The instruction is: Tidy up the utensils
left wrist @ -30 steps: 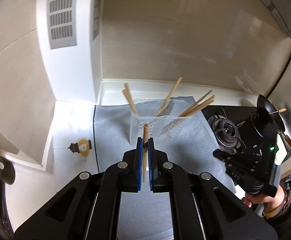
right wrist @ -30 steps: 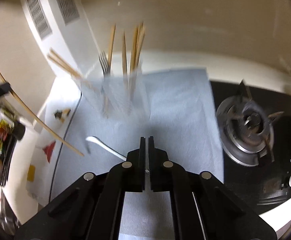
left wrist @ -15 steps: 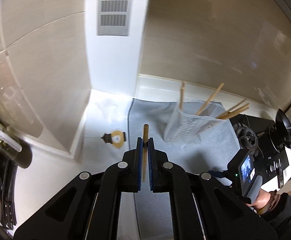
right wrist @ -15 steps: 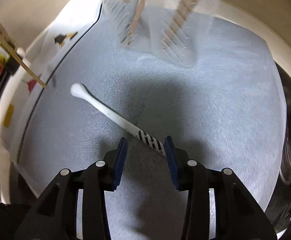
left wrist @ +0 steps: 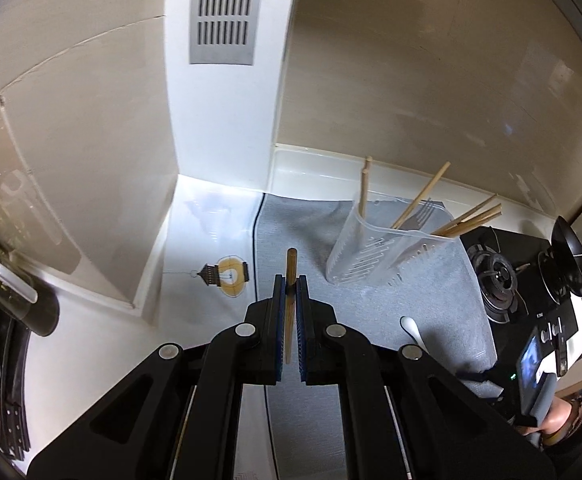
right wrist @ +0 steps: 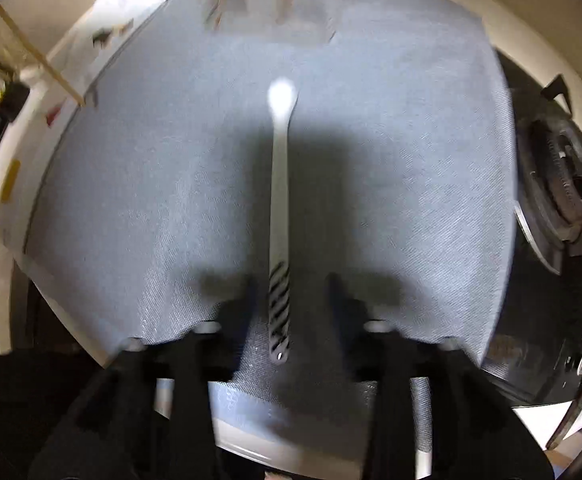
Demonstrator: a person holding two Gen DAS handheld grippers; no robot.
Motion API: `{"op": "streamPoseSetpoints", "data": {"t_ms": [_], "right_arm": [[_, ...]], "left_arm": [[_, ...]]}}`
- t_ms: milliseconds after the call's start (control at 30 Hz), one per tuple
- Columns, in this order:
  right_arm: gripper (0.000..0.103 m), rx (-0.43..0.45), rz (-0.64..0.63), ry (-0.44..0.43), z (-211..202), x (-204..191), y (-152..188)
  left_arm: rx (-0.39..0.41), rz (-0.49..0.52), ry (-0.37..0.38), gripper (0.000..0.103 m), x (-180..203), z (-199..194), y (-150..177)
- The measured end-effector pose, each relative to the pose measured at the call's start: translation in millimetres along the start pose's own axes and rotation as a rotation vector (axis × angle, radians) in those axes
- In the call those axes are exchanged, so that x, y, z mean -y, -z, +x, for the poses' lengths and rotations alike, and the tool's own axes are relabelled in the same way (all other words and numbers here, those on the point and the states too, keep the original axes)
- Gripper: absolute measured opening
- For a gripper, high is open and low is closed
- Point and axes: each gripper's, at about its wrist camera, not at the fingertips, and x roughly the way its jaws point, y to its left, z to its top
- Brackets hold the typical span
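A: So, which step?

B: Picking up the white spoon (right wrist: 279, 216) lying on the grey mat (right wrist: 391, 140) near the clear utensil holder (left wrist: 387, 248).

A: Grippers?

B: Right gripper (right wrist: 291, 292) has just been opening, straddling its striped handle (untouched); close next. Left gripper (left wrist: 290, 292) clamps 1 chopstick (left wrist: 290, 304).

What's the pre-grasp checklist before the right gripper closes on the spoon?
1. Right gripper open, jaws just been opening: ok.
2. Spoon handle between the fingers, pads clear of it: ok.
3. Spoon lies flat on the mat, nothing on it: ok.
4. Fingertips low enough to grip: cannot tell, image blurred.
5. Left gripper shut on its chopstick: ok.
6. Holder upright on the mat, with room for the spoon: ok.
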Motion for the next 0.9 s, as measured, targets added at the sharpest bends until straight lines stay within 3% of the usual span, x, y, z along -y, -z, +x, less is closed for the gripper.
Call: {"op": "streamPoseSetpoints", "data": {"t_ms": [133, 267, 333, 400, 567, 900], "right_arm": [[0.043, 0.069, 0.027, -0.03, 8, -8, -36], [0.039, 0.032, 0.041, -0.003, 38, -16, -68], [0.032, 0.02, 0.024, 0.029, 48, -23, -79], [0.019, 0.014, -0.014, 0.053, 49, -29, -84], [0.018, 0.034, 0.006, 0.017, 35, -26, -78], [0.018, 0.285, 0.101, -0.142, -45, -1, -33]], "left_arm": [[-0.003, 0.008, 0.013, 0.005, 5, 3, -1], [-0.008, 0.013, 0.015, 0.005, 8, 5, -1], [-0.009, 0.014, 0.014, 0.005, 9, 5, -1], [-0.009, 0.014, 0.015, 0.005, 9, 5, -1], [-0.012, 0.011, 0.021, 0.005, 9, 6, 0], [-0.013, 0.066, 0.068, 0.005, 33, 11, -3]]}}
